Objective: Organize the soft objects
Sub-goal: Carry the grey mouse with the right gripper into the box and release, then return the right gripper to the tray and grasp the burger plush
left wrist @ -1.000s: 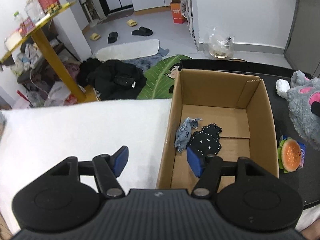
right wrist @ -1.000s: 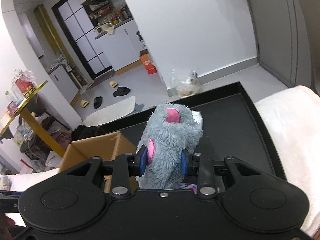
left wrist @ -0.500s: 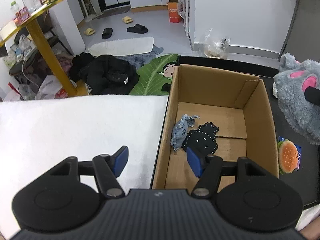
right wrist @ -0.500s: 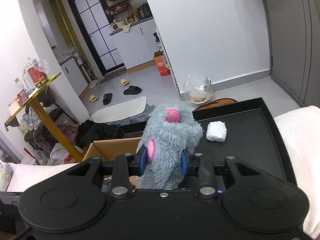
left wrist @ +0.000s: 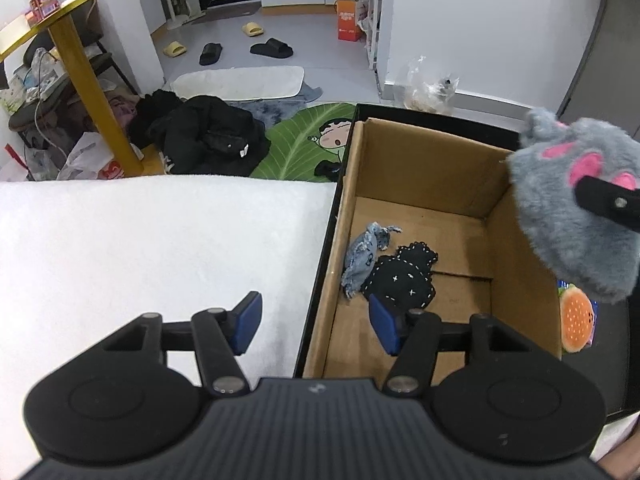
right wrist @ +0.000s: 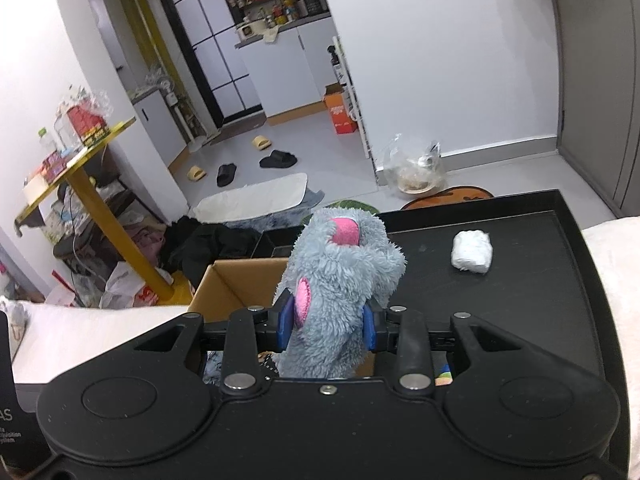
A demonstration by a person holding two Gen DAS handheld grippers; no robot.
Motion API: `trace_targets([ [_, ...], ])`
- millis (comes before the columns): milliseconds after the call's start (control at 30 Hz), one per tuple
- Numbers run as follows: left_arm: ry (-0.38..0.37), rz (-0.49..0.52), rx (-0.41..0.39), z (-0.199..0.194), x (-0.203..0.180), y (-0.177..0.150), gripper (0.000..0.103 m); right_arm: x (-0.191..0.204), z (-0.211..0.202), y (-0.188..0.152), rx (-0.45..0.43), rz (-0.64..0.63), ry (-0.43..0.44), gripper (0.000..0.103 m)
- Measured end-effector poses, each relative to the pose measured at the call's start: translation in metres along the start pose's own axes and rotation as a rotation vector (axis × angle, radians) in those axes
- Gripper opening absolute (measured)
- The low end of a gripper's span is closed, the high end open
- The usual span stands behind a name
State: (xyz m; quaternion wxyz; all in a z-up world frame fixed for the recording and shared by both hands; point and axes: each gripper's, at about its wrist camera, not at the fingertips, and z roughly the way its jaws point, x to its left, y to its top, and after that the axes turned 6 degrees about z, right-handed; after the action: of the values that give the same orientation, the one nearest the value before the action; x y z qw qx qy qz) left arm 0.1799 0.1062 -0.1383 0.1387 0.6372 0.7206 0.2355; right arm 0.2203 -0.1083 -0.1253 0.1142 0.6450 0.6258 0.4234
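Note:
My right gripper (right wrist: 326,326) is shut on a grey plush toy with pink patches (right wrist: 340,280) and holds it in the air over the right wall of an open cardboard box (left wrist: 424,168); the toy also shows in the left wrist view (left wrist: 576,208). The box holds a blue denim scrap (left wrist: 362,258) and a black stitched cloth piece (left wrist: 404,276). My left gripper (left wrist: 316,322) is open and empty, straddling the box's left wall near its front. A burger-shaped plush (left wrist: 576,322) lies on the black tray right of the box. A white soft bundle (right wrist: 471,251) lies further back on the tray (right wrist: 540,280).
A white padded surface (left wrist: 140,240) lies left of the box. Beyond the edge, the floor holds a black clothes pile (left wrist: 204,136), a green leaf mat (left wrist: 308,140), slippers and a yellow-legged side table (left wrist: 92,80).
My right gripper has carried the grey plush up and leftward, from over the tray to above the box's right wall. The left gripper stays open and has shifted only slightly.

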Motion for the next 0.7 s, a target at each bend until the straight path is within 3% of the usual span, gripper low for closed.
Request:
trace_targets([
  [267,-0.025,-0.024,0.052,0.01,0.007,-0.001,0.038,0.023,0.009,-0.003,0.046,-0.044,0.008,0.036],
  [433,-0.048,-0.048,0.091,0.017,0.011,-0.002,0.011,0.04,0.014,-0.004,0.073,-0.111,-0.005,0.05],
  [567,-0.05,-0.053,0.076,0.012,0.01,-0.004,0.011,0.035,0.006,-0.001,0.053,-0.094,-0.011,0.061],
  [700,-0.047,-0.054,0.068,0.009,0.007,-0.005,0.011,0.021,-0.003,0.0,0.036,-0.082,-0.032,0.063],
])
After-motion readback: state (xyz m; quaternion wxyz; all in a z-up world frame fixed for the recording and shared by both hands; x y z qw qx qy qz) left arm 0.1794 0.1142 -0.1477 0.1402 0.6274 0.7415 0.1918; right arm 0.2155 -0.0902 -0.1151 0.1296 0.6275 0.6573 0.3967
